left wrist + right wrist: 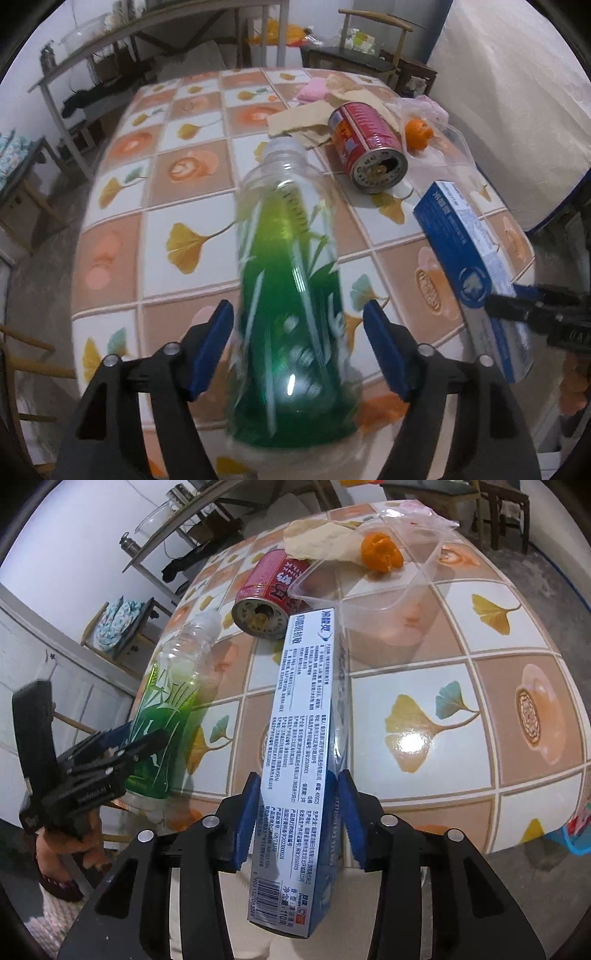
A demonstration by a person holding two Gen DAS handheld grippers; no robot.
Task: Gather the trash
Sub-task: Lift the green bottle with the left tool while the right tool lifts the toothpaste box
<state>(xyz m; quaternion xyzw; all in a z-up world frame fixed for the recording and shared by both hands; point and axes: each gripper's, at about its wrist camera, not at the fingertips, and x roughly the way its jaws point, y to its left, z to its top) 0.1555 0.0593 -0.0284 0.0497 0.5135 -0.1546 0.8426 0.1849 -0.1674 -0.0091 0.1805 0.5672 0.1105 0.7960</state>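
Observation:
My left gripper [298, 347] is shut on a green plastic bottle [291, 295] and holds it above the tiled table [177, 199]; the bottle also shows in the right wrist view [166, 716]. My right gripper [299, 812] is shut on a blue and white toothpaste box [303, 738], which also shows in the left wrist view [469, 258]. A red can [364, 147] lies on its side further back, also in the right wrist view [269, 594].
An orange peel [380, 552] lies by a clear plastic container [376, 583]. Torn cardboard [299, 118] and a pink cloth [312, 90] lie at the far side. Chairs [369, 55] and a shelf [110, 48] stand beyond the table.

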